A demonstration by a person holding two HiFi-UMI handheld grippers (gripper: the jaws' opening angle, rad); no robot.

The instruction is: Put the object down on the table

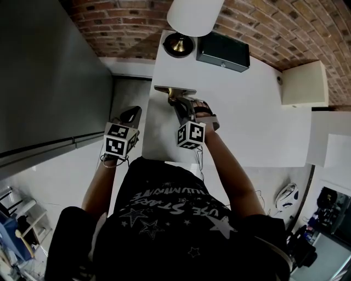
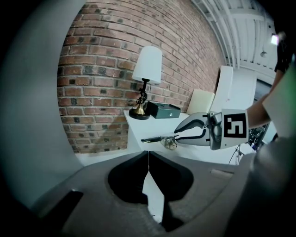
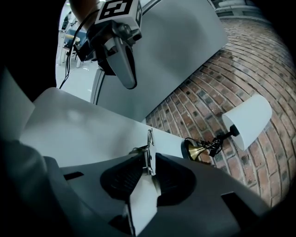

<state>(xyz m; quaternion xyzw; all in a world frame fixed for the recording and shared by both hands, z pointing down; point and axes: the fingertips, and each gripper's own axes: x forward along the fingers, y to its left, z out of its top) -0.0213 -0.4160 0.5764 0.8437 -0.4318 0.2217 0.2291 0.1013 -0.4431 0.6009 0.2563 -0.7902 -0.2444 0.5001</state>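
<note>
Above the white table [image 1: 258, 121], metal object [image 1: 174, 89] in the right gripper [image 3: 149, 162].

Lamp shade [image 1: 194, 15]: cut by the head view's top edge. Thin metal object [image 3: 149, 150]: rear end buried between the right gripper's [image 3: 149, 163] jaws, and its kind cannot be told. Crumpled piece [image 2: 170, 143] beneath it: too small to identify. Tabletop [image 1: 247, 121]: near edge hidden behind the person's torso [image 1: 175, 219].
</note>
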